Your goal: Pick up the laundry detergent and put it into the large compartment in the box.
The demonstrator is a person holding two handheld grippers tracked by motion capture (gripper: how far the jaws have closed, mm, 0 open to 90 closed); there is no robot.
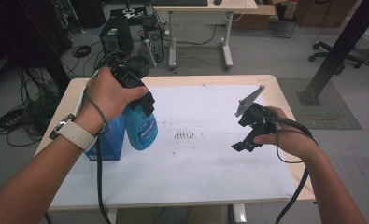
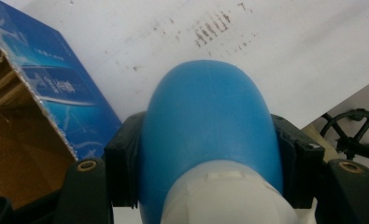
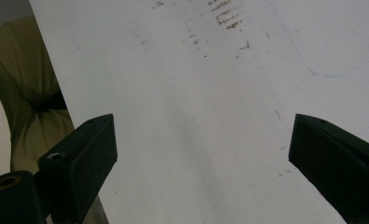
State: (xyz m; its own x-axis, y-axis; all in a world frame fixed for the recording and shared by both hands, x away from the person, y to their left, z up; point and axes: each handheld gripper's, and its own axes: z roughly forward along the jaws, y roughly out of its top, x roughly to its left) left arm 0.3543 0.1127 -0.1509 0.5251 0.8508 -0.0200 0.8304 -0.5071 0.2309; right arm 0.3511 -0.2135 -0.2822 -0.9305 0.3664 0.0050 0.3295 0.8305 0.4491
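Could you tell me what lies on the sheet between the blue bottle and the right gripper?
Only bare white sheet with dark smudges, in the high view.

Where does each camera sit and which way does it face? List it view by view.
High view: above the person's side, looking forward and down on the table; both forearms, left gripper and right gripper show.
Left gripper view: rides that gripper, looking down its jaws clamped on the blue bottle, beside the blue box.
Right gripper view: looks past open, empty jaws at the white sheet.
All share the sheet's brown smudges.
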